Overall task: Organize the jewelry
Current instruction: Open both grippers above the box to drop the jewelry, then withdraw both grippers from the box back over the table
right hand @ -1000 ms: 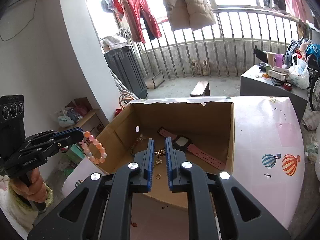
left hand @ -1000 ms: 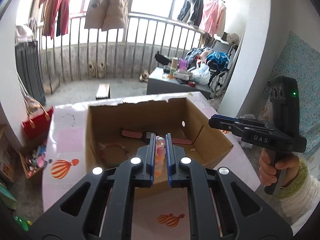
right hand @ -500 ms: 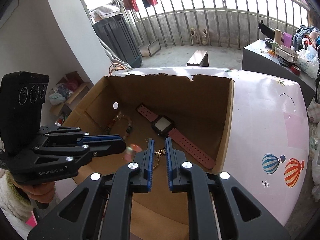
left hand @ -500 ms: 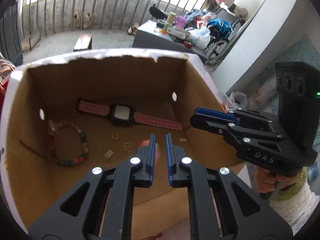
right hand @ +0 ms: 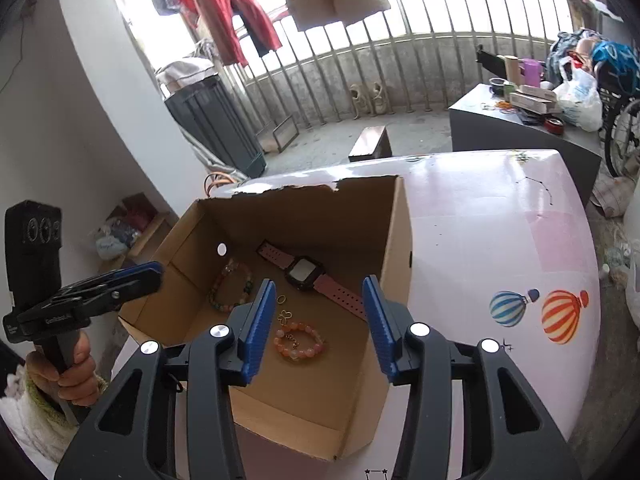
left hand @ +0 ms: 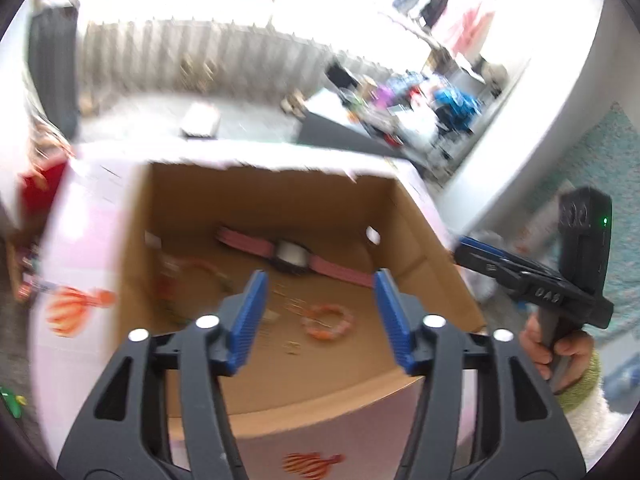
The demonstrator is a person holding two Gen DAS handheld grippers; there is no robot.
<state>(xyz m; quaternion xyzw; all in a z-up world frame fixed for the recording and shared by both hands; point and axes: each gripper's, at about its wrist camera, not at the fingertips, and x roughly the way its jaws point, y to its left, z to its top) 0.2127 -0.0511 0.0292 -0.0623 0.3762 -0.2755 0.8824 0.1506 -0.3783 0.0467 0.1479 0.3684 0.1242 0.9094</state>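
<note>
Nearest the cameras: left tongs (left hand: pixel 318 322) and right tongs (right hand: pixel 318 326), black frames with blue ribbed pads. Both sets have just been opening; jaws now stand apart with nothing between the pads. Each hangs over the near edge of an open brown cardboard box (right hand: pixel 396 240) and points down into it.

Just beyond the right tongs, on the box floor between the pads as seen from the right wrist: an orange-pink beaded bracelet (right hand: pixel 298 342), lying flat and free of both tongs. The left wrist view, blurred, shows the same bracelet (left hand: pixel 328 322) between its own pads, likewise untouched.

Slightly farther, near the left pad of the right tongs: a small gold clover-shaped charm (right hand: pixel 285 316) and a small gold ring (right hand: pixel 281 299), apart from each other.

Left of those, towards the box's left wall: a multicoloured beaded bracelet (right hand: pixel 232 286) in green, orange and pink stones.

Farther in, running diagonally across the floor: a pink-strapped wristwatch with a black square case (right hand: pixel 306 274).

Under the box: a glossy pale pink surface (right hand: pixel 480 220) printed with striped hot-air balloons (right hand: pixel 540 312), to the right of the right tongs.

At the far left of the right wrist view, the left tongs appear side-on, gripped by a hand (right hand: pixel 68 368) in a cream sleeve.
</note>
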